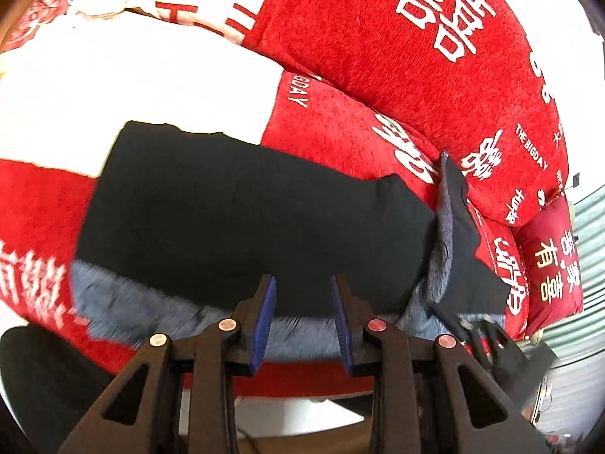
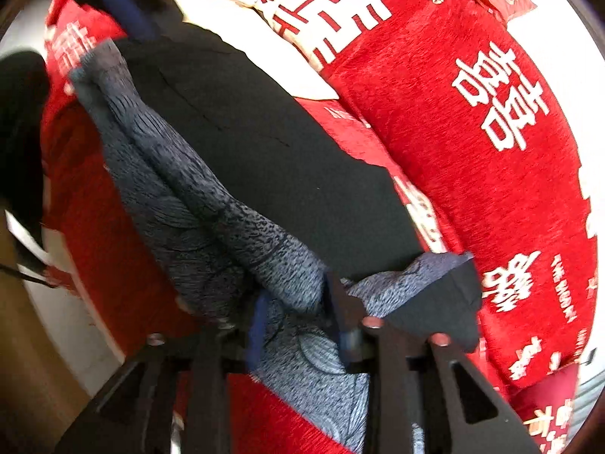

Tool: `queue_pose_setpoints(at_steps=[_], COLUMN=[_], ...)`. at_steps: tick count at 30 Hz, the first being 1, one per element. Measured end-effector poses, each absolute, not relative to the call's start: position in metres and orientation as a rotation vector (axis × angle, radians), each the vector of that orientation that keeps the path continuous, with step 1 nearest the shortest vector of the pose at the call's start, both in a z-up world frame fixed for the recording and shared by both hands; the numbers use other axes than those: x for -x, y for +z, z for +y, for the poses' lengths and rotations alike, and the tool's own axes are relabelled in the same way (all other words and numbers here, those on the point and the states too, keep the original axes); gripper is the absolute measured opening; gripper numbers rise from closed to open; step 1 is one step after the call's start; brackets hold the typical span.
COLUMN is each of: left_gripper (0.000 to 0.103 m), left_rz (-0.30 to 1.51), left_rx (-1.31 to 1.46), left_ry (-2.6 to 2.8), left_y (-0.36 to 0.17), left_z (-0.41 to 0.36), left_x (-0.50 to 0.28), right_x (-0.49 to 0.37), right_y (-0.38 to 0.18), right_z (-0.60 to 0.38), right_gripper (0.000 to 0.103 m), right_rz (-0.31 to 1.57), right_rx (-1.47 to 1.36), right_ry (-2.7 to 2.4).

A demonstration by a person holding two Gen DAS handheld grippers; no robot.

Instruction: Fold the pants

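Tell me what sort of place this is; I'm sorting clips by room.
Most likely a bedroom, on a bed. The black fleece-lined pants lie on a red chenille bedspread with white wedding characters, with a small dark red cushion with gold characters at its edge. The right claw grips the pants' grey lining.

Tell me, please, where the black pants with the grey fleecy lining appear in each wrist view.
Left wrist: black pants with grey fleecy lining span the centre, above the left gripper.
Right wrist: they run diagonally from upper left to the right gripper.
Shared landmark: red quilt with white characters.
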State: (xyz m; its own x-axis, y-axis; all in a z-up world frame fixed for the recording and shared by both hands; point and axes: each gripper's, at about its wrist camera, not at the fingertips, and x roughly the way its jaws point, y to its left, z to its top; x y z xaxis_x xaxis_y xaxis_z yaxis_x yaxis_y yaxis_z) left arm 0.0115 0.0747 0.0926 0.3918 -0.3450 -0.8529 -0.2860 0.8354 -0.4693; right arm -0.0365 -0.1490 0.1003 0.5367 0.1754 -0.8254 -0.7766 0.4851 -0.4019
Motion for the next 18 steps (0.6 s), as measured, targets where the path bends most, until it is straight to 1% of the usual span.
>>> queue_pose_setpoints(at_steps=[1, 3, 4, 5, 6, 7, 9, 11, 12, 13, 14, 16, 18], left_gripper=[0.031, 0.031, 0.031, 0.034, 0.048, 0.067, 0.077, 0.078, 0.08, 0.086, 0.089, 0.09, 0.09], left_rz=[1.22, 1.314, 1.328, 1.297, 1.284, 1.289, 1.3, 1.324, 1.333, 1.337, 1.337, 1.342, 1.343], left_rx=[0.595, 0.551, 0.542, 0.521, 0.498, 0.492, 0.453, 0.373, 0.344, 0.328, 0.324, 0.307, 0.276], left_ry=[-0.032, -0.014, -0.006, 0.002, -0.016, -0.034, -0.034, -0.015, -0.01, -0.011, -0.013, 0.004, 0.01], left_y=[0.083, 0.057, 0.051, 0.053, 0.056, 0.056, 0.057, 0.056, 0.055, 0.053, 0.053, 0.052, 0.051], left_z=[0.071, 0.06, 0.055, 0.052, 0.046, 0.043, 0.033, 0.02, 0.016, 0.012, 0.009, 0.004, -0.001], left_x=[-0.016, -0.025, -0.025, -0.021, -0.019, -0.018, -0.015, -0.017, -0.018, -0.019, -0.02, -0.023, -0.023], right_x=[0.038, 0.038, 0.034, 0.029, 0.022, 0.014, -0.008, -0.039, -0.061, -0.077, -0.103, -0.154, -0.208], right_y=[0.108, 0.122, 0.128, 0.132, 0.134, 0.136, 0.141, 0.148, 0.152, 0.155, 0.156, 0.148, 0.13], right_z=[-0.152, -0.155, -0.159, -0.164, -0.169, -0.174, -0.187, -0.199, -0.203, -0.206, -0.21, -0.215, -0.221], right_gripper=[0.069, 0.069, 0.069, 0.069, 0.069, 0.07, 0.07, 0.075, 0.082, 0.084, 0.085, 0.087, 0.087], right_rz=[0.798, 0.811, 0.825, 0.842, 0.864, 0.887, 0.924, 0.93, 0.922, 0.918, 0.923, 0.983, 1.105], right_rx=[0.848, 0.779, 0.745, 0.711, 0.679, 0.646, 0.558, 0.488, 0.461, 0.443, 0.419, 0.368, 0.308], right_ry=[0.675, 0.688, 0.69, 0.678, 0.659, 0.639, 0.595, 0.527, 0.469, 0.424, 0.373, 0.265, 0.136])
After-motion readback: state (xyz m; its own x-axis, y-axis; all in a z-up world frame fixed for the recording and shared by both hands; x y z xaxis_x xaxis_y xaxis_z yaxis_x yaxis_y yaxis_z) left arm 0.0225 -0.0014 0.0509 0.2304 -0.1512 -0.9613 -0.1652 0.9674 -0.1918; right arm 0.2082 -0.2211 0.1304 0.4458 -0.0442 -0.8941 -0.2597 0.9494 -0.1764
